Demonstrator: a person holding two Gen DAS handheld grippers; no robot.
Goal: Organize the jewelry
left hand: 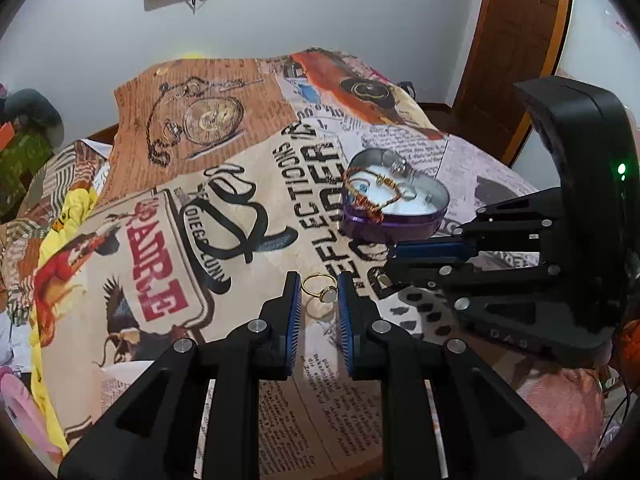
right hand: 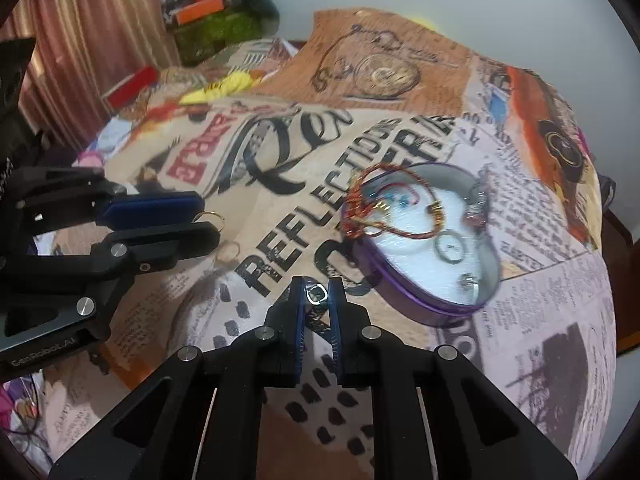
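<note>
A gold ring with a pale stone (left hand: 320,290) sits between the blue pads of my left gripper (left hand: 319,290), which is shut on it just above the printed cloth; it also shows in the right wrist view (right hand: 211,216). My right gripper (right hand: 317,294) is shut on a small silver ring with a dark stone (right hand: 316,293). A purple heart-shaped tin (left hand: 394,222) with white lining lies ahead and to the right; it holds a copper wire bracelet (left hand: 362,196) and several rings. In the right wrist view the tin (right hand: 404,284) is just ahead and right of the fingertips.
A cloth printed with newspaper, a pocket watch and lettering (left hand: 224,168) covers the table. The right gripper's body (left hand: 560,240) stands at the right of the left wrist view. Clutter and boxes (right hand: 208,12) sit at the far left by a curtain. A wooden door (left hand: 516,40) stands behind.
</note>
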